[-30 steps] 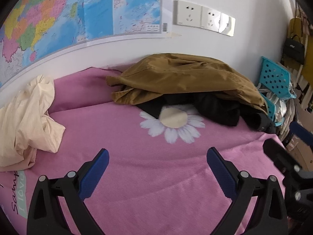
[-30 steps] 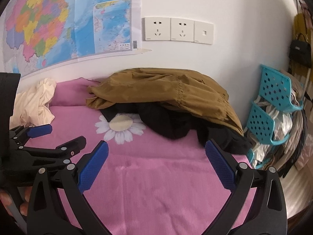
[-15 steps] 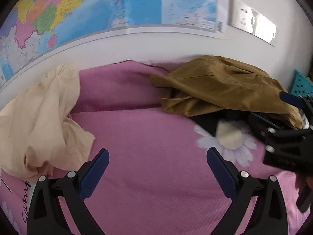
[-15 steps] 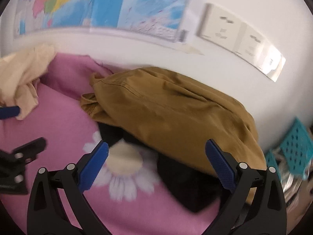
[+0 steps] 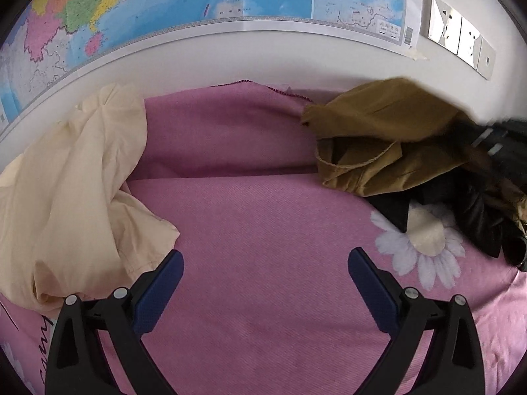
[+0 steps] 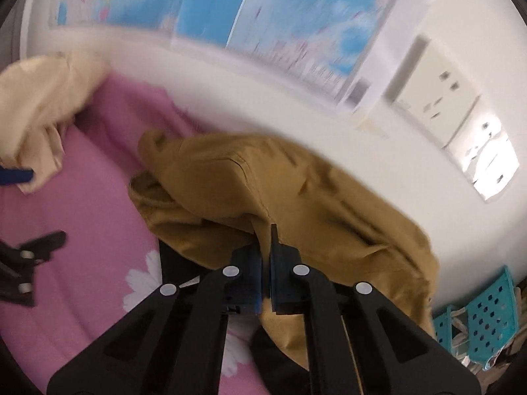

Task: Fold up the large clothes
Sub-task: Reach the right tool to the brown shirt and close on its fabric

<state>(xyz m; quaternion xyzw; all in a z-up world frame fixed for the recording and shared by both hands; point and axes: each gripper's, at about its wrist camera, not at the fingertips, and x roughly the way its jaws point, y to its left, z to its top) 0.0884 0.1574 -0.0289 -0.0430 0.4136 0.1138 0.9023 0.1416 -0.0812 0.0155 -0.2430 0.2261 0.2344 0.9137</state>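
A mustard-brown jacket lies heaped against the wall on the pink bedspread; it also shows at the right of the left wrist view. My right gripper is shut on a fold of the brown jacket. It appears blurred at the right edge of the left wrist view. My left gripper is open and empty above the bare pink spread. A black garment lies under the jacket. A cream garment is crumpled at the left.
A wall map and wall sockets are on the white wall behind the bed. Turquoise perforated baskets stand at the bed's right end. A white daisy print marks the spread.
My right gripper moved forward onto the brown jacket and shut on a fold of it. My left gripper swung left toward the cream garment and stayed open.
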